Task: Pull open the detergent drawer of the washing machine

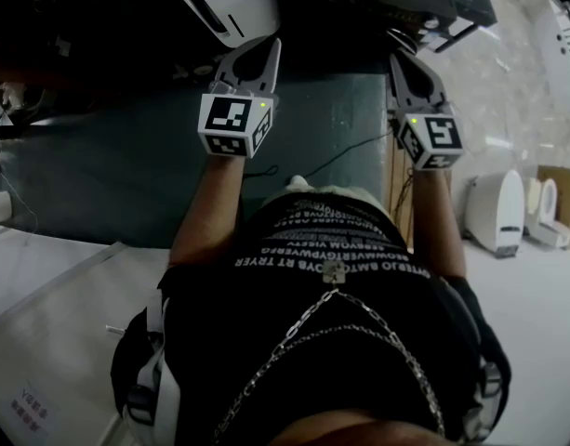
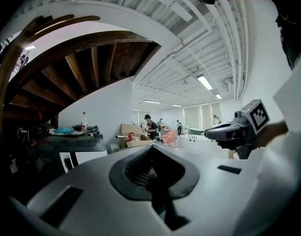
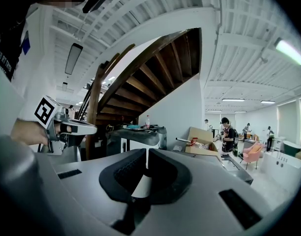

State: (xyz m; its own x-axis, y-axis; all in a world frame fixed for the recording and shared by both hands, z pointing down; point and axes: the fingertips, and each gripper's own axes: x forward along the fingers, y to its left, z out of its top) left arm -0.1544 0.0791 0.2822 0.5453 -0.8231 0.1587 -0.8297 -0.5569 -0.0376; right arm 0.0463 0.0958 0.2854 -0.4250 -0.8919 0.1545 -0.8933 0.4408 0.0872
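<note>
You hold both grippers out in front of your chest, side by side and well apart, above a dark green surface (image 1: pixel 108 175). Your left gripper (image 1: pixel 269 48) has its jaws pressed fully together, with nothing between them; in the left gripper view the dark pads (image 2: pixel 135 168) meet with no light showing through. Your right gripper (image 1: pixel 403 60) is closed down to a hairline slit. The right gripper view shows a thin sliver of pale background between its pads (image 3: pixel 124 173), and nothing is caught there.

Each gripper sees the other off to its side: the right gripper (image 2: pixel 215 130) shows at the right of the left gripper view, and the left gripper (image 3: pixel 88 128) at the left of the right gripper view.

I cannot pick out the detergent drawer in any view. A white appliance (image 1: pixel 224 6) sits at the top edge of the head view, just beyond your left gripper; whether it is the washing machine I cannot tell.

Ahead of both grippers a wooden staircase (image 2: pixel 91 58) curves overhead, beside a cluttered dark tabletop (image 2: pixel 71 142) carrying a bottle (image 2: pixel 84 120).
</note>
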